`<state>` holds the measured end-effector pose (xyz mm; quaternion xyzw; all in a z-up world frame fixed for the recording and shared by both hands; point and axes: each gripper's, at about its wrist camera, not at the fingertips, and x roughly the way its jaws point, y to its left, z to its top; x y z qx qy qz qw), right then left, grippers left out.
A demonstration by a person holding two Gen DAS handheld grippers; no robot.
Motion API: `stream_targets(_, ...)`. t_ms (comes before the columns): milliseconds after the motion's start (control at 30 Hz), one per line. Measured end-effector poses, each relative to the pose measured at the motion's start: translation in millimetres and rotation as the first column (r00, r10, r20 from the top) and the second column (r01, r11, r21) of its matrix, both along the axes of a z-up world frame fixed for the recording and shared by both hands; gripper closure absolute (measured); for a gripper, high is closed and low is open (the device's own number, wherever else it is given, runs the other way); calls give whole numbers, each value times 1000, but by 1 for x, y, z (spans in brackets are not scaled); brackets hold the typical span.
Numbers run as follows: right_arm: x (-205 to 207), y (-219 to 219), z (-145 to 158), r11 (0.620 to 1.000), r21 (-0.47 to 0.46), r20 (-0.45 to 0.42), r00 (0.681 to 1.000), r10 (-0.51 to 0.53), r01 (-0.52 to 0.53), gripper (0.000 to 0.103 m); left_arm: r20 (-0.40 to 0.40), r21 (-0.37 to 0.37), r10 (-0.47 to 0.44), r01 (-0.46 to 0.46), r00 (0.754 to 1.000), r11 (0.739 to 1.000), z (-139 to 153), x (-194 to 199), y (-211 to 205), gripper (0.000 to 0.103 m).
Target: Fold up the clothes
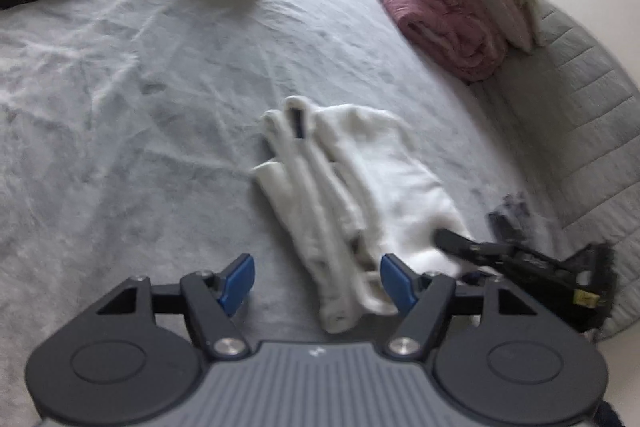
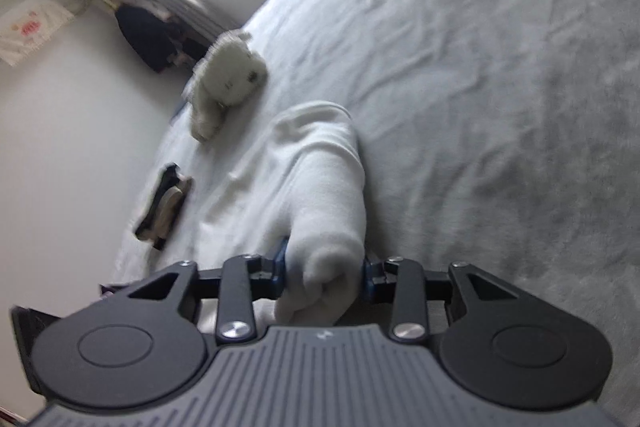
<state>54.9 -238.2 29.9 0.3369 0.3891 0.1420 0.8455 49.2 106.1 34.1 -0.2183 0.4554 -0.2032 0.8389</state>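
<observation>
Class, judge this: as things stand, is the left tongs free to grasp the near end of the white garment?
Probably yes: the left tongs stand open, the white garment lies between their pads, nothing blocking.

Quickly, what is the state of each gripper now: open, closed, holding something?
Left gripper: open, holding nothing; the white garment lies partly between its fingers.
Right gripper: closed on a bunched end of the white garment.
</observation>
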Motion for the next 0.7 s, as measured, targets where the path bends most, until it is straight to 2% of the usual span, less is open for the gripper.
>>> stream_targets(100, -2, 2, 10, 997, -71, 31, 999, 10, -8, 48, -1, 35, 10, -10, 1000, 999, -5, 1, -2, 33)
stream_targets(133, -4, 2, 15, 995, -103, 43, 999, 4, 1, 47, -1, 35, 11, -11, 1000, 999, -5, 2, -2, 33)
stream_targets(233, -12, 26, 20, 981, -185, 111, 991, 77, -56, 47, 4, 36, 10, -10, 1000, 999, -1, 1, -2, 33)
stream_targets(367, -22, 60, 24, 946, -299, 192, 963, 189, -127, 47, 3, 20, 28, -28, 1000, 999, 1, 1, 4, 33)
stream_targets(433, -27, 77, 27, 921, -356, 227, 942, 247, -156, 57, 3, 13, 44, -44, 999, 999, 2, -1, 8, 33)
stream_targets(500, -32, 94, 29, 892, -413, 257, 917, 306, -182, 72, 2, 8, 52, -52, 999, 999, 3, -3, 13, 33)
stream_targets(633, -42, 127, 34, 822, -526, 304, 854, 423, -220, 83, 14, 11, 54, -54, 998, 998, 6, -7, 15, 33)
stream_targets(700, -47, 138, 29, 792, -571, 308, 838, 451, -216, 87, 15, 7, 55, -55, 998, 998, 7, -8, 17, 33)
